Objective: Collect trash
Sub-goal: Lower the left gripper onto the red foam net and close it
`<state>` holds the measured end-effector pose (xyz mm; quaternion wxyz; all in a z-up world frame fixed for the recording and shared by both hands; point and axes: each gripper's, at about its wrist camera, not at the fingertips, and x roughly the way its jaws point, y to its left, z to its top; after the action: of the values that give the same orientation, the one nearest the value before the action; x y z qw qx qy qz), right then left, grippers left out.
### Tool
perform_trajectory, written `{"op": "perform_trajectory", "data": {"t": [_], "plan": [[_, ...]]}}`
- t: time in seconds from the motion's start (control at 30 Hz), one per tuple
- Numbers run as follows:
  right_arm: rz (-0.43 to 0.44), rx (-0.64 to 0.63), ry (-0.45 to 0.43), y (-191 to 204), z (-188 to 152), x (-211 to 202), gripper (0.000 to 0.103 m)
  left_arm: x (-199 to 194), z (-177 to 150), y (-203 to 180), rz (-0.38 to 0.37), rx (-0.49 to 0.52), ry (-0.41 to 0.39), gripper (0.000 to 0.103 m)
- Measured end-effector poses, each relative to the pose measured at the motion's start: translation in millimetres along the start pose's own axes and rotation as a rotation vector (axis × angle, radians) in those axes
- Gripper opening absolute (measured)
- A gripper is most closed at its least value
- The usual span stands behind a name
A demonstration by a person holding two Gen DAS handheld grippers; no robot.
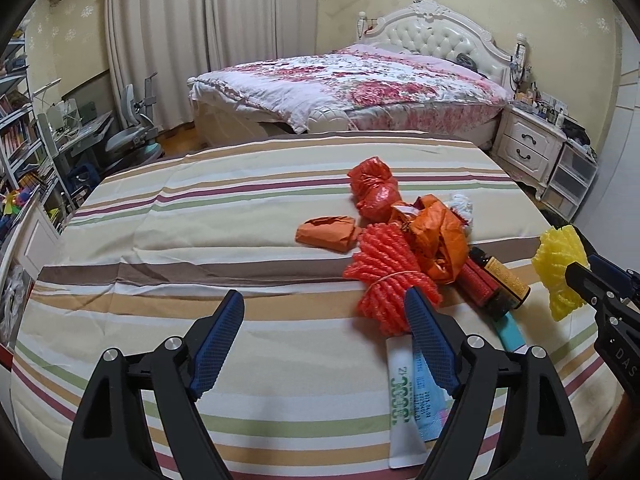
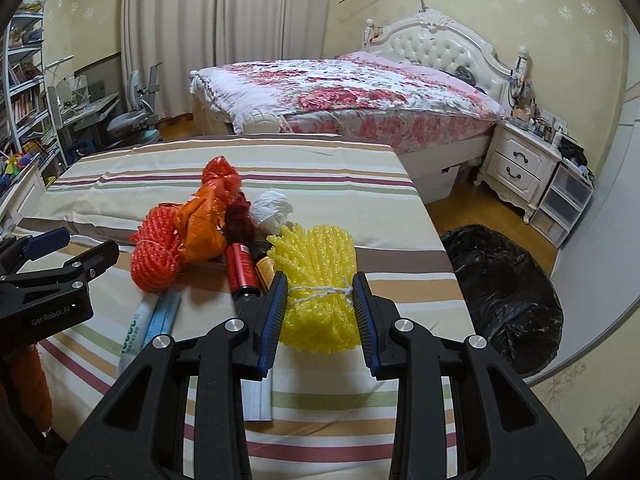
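Observation:
A pile of trash lies on the striped table: an orange foam net, orange plastic wrappers, a red bag, an orange packet, a white tissue, a red battery-like tube and a white tube. My right gripper is shut on a yellow foam net, its pads pressing both sides; it also shows in the left wrist view. My left gripper is open and empty above the table, just left of the orange net.
A black trash bag lies open on the floor to the right of the table. Beyond stand a bed, a white nightstand, a desk with chair and bookshelves at the left.

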<state>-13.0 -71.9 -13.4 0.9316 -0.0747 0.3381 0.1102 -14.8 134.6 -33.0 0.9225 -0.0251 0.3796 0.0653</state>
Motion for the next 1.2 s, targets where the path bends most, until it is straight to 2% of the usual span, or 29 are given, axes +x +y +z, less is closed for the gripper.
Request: {"op": "perform_trajectory", "data": {"t": [0.23,0.4,0.47,0.53,0.6,0.63,0.93,1.1,1.2], "plan": [[-0.019,0.051,0.003,-25,-3,6,0.033,17,4,-25,-0.024,0.031,0.024,0.081],[-0.014,0.073,0.011,-32,-8,11,0.033,27,1,-28,-0.028,0.033,0.039,0.081],[-0.01,0.078,0.016,-33,-9,13,0.033,27,-1,-26,-0.04,0.028,0.036,0.076],[-0.006,0.08,0.02,-34,-10,14,0.033,29,-1,-23,-0.096,0.027,0.054,0.056],[-0.003,0.082,0.024,-33,-11,16,0.033,33,-3,-20,-0.144,0.016,0.078,0.045],[-0.002,0.082,0.026,-33,-11,16,0.033,33,-4,-18,-0.15,0.007,0.08,0.044],[-0.004,0.082,0.02,-32,-12,16,0.033,12,-1,0,-0.123,-0.01,0.026,0.041],[-0.012,0.088,0.004,-35,-11,12,0.033,-13,8,7,-0.075,0.009,-0.054,0.041],[-0.022,0.094,-0.009,-38,-8,7,0.033,-28,16,5,-0.086,0.008,-0.098,0.041]]}}
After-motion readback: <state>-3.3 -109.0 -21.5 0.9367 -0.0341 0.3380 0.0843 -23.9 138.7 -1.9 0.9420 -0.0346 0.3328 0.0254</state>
